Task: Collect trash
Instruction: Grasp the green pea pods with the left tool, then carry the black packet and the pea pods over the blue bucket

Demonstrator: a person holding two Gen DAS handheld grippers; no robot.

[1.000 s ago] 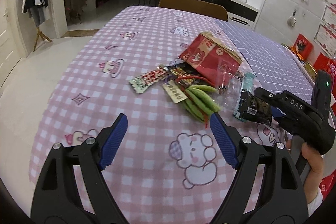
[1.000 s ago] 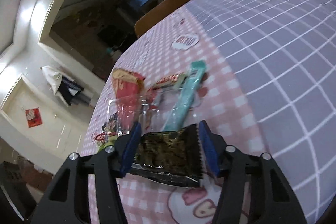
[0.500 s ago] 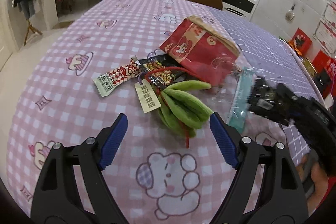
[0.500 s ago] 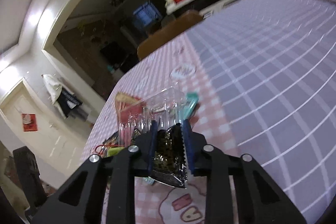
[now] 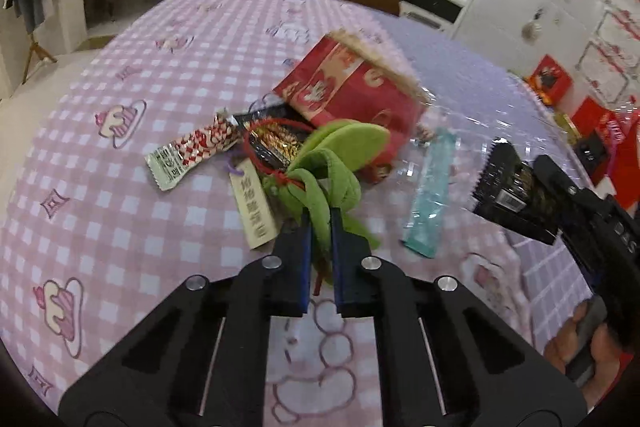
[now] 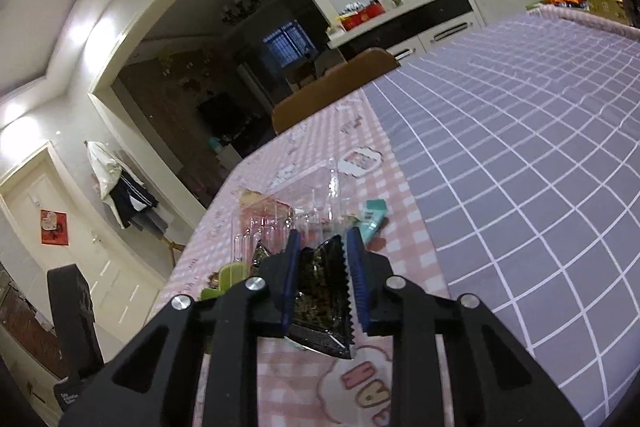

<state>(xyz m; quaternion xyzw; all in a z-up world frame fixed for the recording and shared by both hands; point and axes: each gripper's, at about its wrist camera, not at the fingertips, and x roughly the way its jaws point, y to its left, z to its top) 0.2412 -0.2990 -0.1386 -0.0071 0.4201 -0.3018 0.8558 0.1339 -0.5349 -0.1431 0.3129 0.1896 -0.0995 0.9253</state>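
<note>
left gripper [image 5: 320, 227]: jaws nearly together, clamped on the green felt pea-pod bundle [image 5: 336, 163] at its near end; bundle is partly raised off the pink checked tablecloth [image 5: 120, 227].
right gripper [image 6: 322, 279]: jaws narrow, pinched on a dark crinkled snack wrapper [image 6: 320, 291]; wrapper is held clear of the cloth, also seen at the right edge of the left wrist view [image 5: 508, 195].
pea-pod handling: judged soft, light, floppy; pods are tied by a red cord [image 5: 276, 155] with a paper tag [image 5: 254, 211]; the tied knot is judged the best hold, else loose pods may sag or slip.
pea-pod axis: long axis runs from the jaws away toward the red paper bag [image 5: 352, 87]; free tips point up and right.
wrapper handling: judged light, thin, slippery foil; it is gripped across its width; serrated edge points back toward the camera; long axis runs along the fingers.
remaining trash: red-white candy wrapper [image 5: 188, 155] lies left of the pods; teal wrapper [image 5: 430, 195] lies right of them, long axis near-far; clear plastic tray [image 6: 296, 211] lies beyond the right jaws.
risk: cord and tag may snag the black-gold wrapper [image 5: 276, 141] underneath.
</note>
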